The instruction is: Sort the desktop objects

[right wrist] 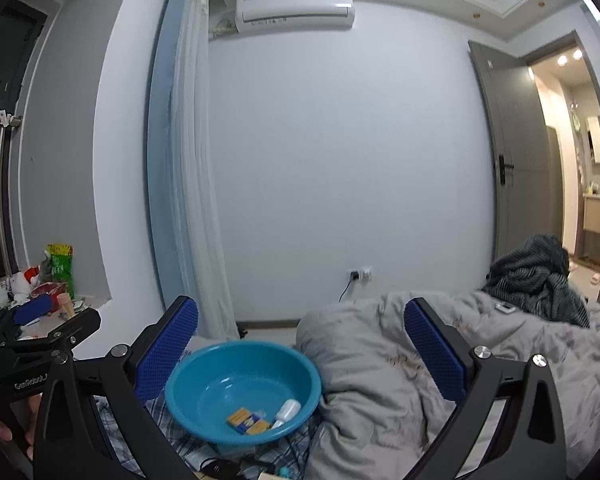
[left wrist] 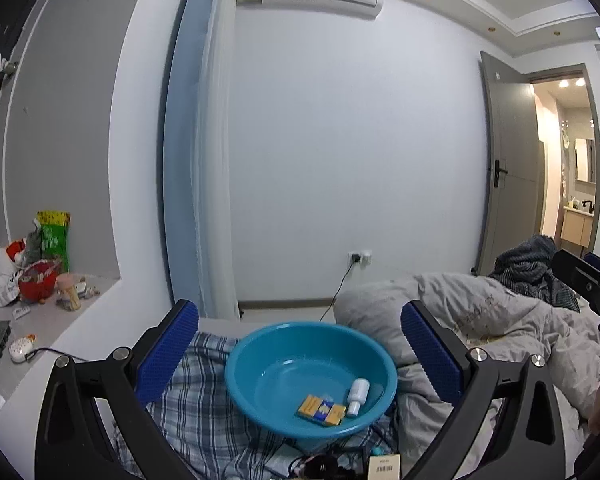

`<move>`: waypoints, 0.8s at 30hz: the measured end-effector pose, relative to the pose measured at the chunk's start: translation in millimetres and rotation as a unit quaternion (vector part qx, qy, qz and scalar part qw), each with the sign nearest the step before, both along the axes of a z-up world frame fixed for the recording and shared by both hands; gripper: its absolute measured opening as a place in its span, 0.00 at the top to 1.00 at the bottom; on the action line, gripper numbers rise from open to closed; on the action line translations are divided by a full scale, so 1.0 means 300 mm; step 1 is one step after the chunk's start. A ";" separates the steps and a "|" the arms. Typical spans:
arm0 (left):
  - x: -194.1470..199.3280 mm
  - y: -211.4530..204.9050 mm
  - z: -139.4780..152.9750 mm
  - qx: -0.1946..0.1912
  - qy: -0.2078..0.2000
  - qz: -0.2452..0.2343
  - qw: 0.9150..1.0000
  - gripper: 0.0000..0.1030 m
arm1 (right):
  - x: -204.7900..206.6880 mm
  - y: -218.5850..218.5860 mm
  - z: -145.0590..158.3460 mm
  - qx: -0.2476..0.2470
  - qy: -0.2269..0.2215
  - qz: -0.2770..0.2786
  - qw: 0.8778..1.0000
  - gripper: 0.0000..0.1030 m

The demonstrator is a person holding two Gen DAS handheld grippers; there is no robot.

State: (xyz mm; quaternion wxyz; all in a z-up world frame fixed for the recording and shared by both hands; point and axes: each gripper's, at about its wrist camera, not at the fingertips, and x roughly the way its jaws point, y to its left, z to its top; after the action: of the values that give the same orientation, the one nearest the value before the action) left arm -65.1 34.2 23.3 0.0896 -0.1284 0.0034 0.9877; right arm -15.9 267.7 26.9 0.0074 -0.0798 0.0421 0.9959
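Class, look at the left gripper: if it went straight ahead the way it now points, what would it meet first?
Probably the far white wall: the open left gripper aims above the blue basin, though depth is unclear and the basin's far rim might be clipped.

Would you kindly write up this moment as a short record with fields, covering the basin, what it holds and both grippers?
container: blue basin, resting on plaid cloth
contents: yellow and blue packet; small white bottle lying on its side
beside basin: grey quilt, to the right
left gripper: open, empty, raised above the basin
right gripper: open, empty
background: wall air conditioner
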 end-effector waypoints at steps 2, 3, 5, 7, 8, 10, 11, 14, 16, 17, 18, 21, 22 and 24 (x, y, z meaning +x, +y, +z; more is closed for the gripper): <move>-0.013 -0.003 -0.036 -0.003 -0.016 0.004 1.000 0.00 | -0.008 0.004 -0.023 -0.005 -0.011 0.002 1.000 0.00; -0.022 -0.004 -0.061 -0.004 -0.027 0.006 1.000 0.00 | -0.013 0.006 -0.036 -0.006 -0.016 0.002 1.000 0.00; -0.046 -0.005 -0.116 -0.005 -0.055 0.008 0.998 0.00 | -0.027 0.009 -0.060 -0.009 -0.029 0.003 1.000 0.00; -0.072 -0.003 -0.162 -0.007 -0.079 0.007 0.997 0.00 | -0.039 0.007 -0.079 -0.013 -0.040 0.009 0.999 0.00; -0.087 -0.002 -0.187 -0.007 -0.093 0.004 0.996 0.00 | -0.045 0.007 -0.087 -0.014 -0.045 0.014 0.999 0.00; -0.114 -0.003 -0.231 0.002 -0.121 -0.009 0.993 0.00 | -0.059 0.003 -0.105 -0.012 -0.056 0.021 0.998 0.00; -0.131 -0.005 -0.257 0.011 -0.140 -0.017 0.990 0.00 | -0.066 -0.001 -0.115 -0.010 -0.062 0.022 0.998 0.00; -0.169 -0.005 -0.330 0.019 -0.180 -0.021 0.983 0.00 | -0.095 -0.006 -0.159 -0.013 -0.086 0.027 0.996 0.00; -0.178 -0.003 -0.376 0.011 -0.194 -0.016 0.981 0.00 | -0.117 -0.006 -0.203 -0.017 -0.108 0.028 0.994 0.00; -0.180 -0.003 -0.399 0.007 -0.201 -0.013 0.980 0.00 | -0.126 -0.008 -0.223 -0.018 -0.118 0.029 0.992 0.00; -0.180 -0.004 -0.419 0.005 -0.207 -0.012 0.978 0.00 | -0.135 -0.008 -0.246 -0.018 -0.129 0.029 0.991 0.00; -0.182 -0.005 -0.489 0.004 -0.234 -0.013 0.972 0.00 | -0.152 -0.009 -0.298 -0.025 -0.156 0.030 0.987 0.00; -0.183 -0.003 -0.511 0.003 -0.243 -0.015 0.970 0.00 | -0.157 -0.011 -0.312 -0.025 -0.162 0.031 0.986 0.00; -0.187 0.002 -0.553 0.000 -0.259 -0.018 0.966 0.00 | -0.161 -0.018 -0.339 -0.022 -0.176 0.032 0.984 0.00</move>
State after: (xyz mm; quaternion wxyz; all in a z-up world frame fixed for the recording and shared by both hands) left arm -121.2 34.8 -142.5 0.1055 -0.3800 -0.0173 0.9188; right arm -64.3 262.3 -74.8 -0.0186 -0.2550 0.0597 0.9649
